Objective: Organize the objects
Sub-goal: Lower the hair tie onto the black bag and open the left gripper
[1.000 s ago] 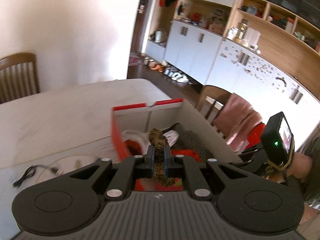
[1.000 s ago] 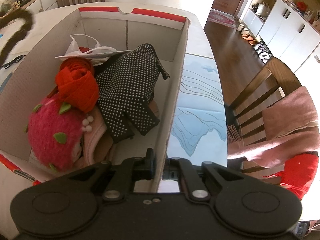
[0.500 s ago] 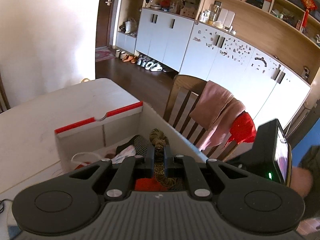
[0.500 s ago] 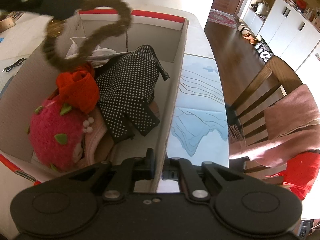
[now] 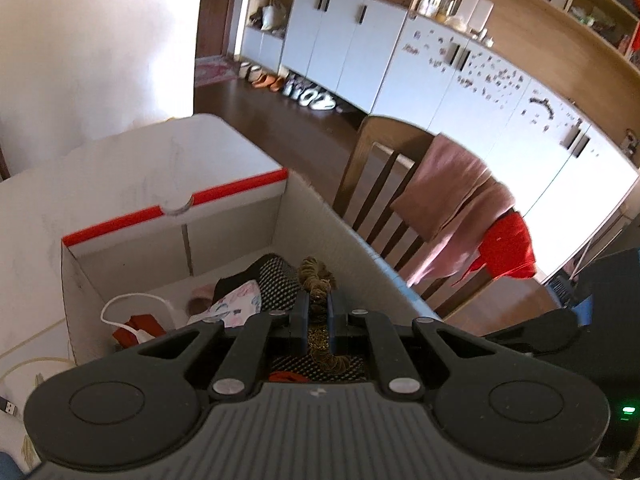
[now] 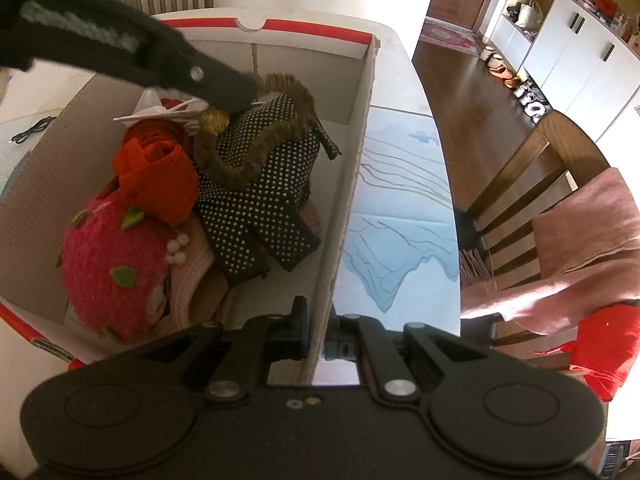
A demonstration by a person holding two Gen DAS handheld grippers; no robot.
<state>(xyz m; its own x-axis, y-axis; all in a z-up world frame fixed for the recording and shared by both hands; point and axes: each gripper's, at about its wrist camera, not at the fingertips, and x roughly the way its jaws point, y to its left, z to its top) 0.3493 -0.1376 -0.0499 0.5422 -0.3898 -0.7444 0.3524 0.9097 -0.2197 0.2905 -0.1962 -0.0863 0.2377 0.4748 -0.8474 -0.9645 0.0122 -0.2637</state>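
Observation:
A white cardboard box (image 6: 352, 184) with red trim (image 5: 120, 220) stands on the table. My left gripper (image 5: 317, 304) is shut on a brown fuzzy hair ring (image 5: 314, 280), which dangles as a loop (image 6: 256, 140) over the box's contents. The left gripper (image 6: 224, 84) reaches in from the upper left in the right wrist view. Inside lie a black dotted cloth (image 6: 264, 200), a red fabric roll (image 6: 156, 168), a pink knitted strawberry hat (image 6: 112, 272) and a face mask (image 5: 236, 304). My right gripper (image 6: 316, 328) is shut on the box's right wall.
A blue-patterned mat (image 6: 400, 208) lies on the table right of the box. A wooden chair (image 5: 384, 184) draped with a pink towel (image 5: 452, 192) and a red cloth (image 5: 508, 248) stands beside the table. A black cable (image 6: 32, 130) and a white cord (image 5: 24, 368) lie left of the box.
My left gripper has carried the brown hair ring from the box's left side to over its middle and lowered it toward the dotted cloth. The right gripper has kept still on the box wall.

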